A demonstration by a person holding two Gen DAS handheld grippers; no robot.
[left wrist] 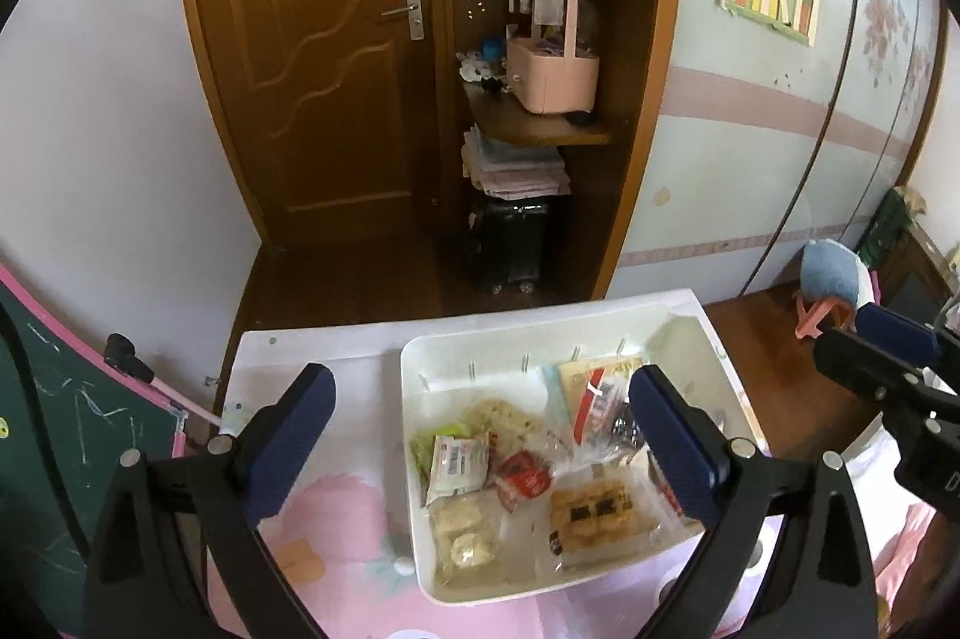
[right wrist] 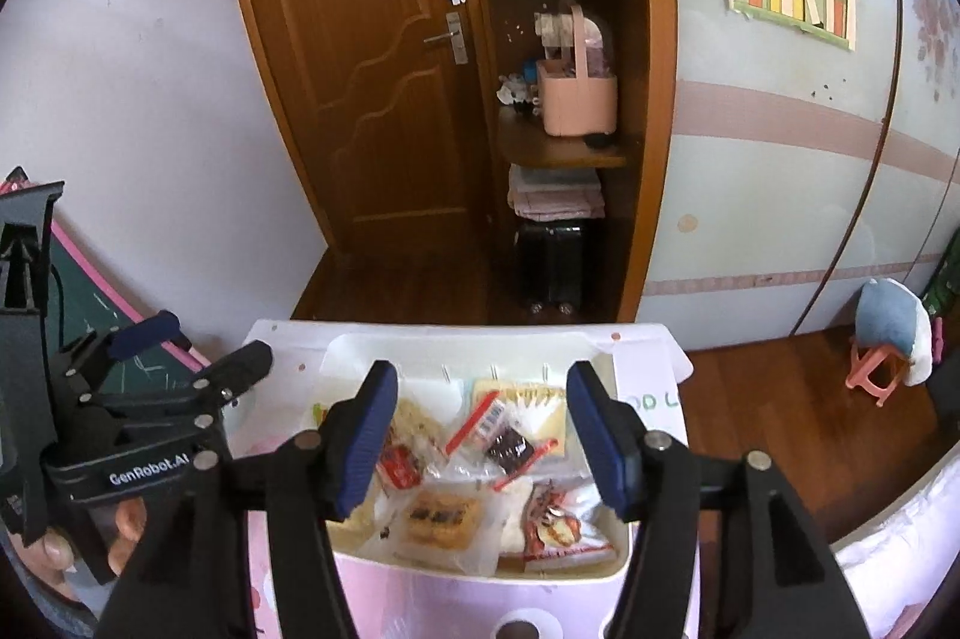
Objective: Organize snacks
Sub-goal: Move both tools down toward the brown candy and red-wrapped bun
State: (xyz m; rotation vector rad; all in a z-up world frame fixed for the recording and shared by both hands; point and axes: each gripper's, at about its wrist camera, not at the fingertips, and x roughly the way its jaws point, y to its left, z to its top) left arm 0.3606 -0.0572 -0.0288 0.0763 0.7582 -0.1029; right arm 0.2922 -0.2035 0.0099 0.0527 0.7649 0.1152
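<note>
A white plastic bin (left wrist: 420, 567) sits on a small table with a pink cloth (left wrist: 336, 519) and holds several snack packets: a red packet (left wrist: 523, 472), a clear pack of square biscuits (left wrist: 594, 516), a white packet (left wrist: 459, 462) and a yellow packet (left wrist: 591, 387). My left gripper (left wrist: 480, 429) is open and empty above the bin. My right gripper (right wrist: 483, 429) is open and empty above the same bin (right wrist: 480, 567), over the biscuits (right wrist: 441, 516) and red packet (right wrist: 401, 465). The other gripper shows at each view's edge.
A wooden door (left wrist: 312, 57) and open shelves with a pink basket (left wrist: 552, 75) stand behind the table. A green chalkboard (left wrist: 54, 447) leans at the left. A pink stool with a blue cushion (right wrist: 888, 339) stands on the wood floor at the right.
</note>
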